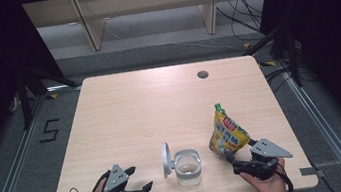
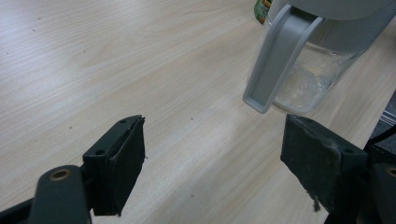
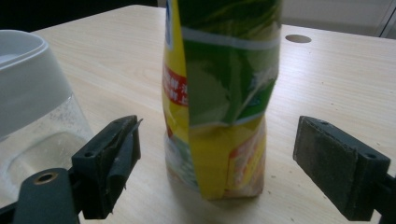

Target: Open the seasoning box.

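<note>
Fingers (image 3: 112,163) spread wide, yellow pouch (image 3: 219,116) upright between them, untouched

In the right gripper view we see the right gripper (image 3: 217,163) with its jaws spread wide on either side of an upright yellow-green pouch (image 3: 219,102), neither pad touching it; a clear jar (image 3: 37,116) stands at the left on the table (image 3: 327,79).

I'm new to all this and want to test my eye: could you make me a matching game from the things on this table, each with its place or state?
Things:
1. pouch
2. jar
3. lid
4. hole

Descriptions:
A. flipped open, standing up at the jar's left
B. clear, nearly empty
C. round, far side of the table
D. yellow and green, upright between the right gripper's open jaws

Pairs: 1-D, 2-B, 3-A, 4-C
</note>
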A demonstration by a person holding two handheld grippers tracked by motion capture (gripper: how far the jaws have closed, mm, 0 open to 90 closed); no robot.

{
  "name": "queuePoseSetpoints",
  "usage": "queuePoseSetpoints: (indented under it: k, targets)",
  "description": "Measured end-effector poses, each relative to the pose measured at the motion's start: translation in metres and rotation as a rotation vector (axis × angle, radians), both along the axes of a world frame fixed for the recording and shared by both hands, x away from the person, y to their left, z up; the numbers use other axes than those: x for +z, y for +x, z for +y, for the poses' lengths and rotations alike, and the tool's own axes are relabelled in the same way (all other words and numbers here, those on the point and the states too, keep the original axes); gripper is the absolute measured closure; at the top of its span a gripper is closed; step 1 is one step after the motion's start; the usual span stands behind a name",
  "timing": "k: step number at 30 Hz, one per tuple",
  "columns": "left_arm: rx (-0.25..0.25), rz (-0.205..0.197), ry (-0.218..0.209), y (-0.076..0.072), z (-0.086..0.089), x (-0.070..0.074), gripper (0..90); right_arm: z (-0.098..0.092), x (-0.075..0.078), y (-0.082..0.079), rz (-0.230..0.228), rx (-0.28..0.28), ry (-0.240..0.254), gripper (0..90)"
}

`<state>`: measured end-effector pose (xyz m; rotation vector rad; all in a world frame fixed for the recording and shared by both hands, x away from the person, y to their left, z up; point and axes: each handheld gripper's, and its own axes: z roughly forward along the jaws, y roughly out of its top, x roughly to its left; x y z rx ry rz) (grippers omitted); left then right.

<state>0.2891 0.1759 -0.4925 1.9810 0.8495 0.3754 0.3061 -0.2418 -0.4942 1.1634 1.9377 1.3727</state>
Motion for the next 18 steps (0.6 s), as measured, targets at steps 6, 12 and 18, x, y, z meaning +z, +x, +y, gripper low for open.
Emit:
queuePoseSetpoints:
  k: [6,12,18]
  targets:
    - [0.01,0.011,-0.014,0.0,-0.002,0.0,21.1,0.005,-0.007,0.011,-0.015,-0.021,-0.015,16.8]
    - [0.01,0.008,-0.019,-0.001,-0.002,0.0,21.2,0.007,-0.008,0.012,-0.006,-0.032,-0.002,18.8]
    - [0.005,0.006,-0.013,0.0,-0.003,0.0,21.2,0.008,-0.011,0.012,-0.004,-0.042,-0.005,19.0]
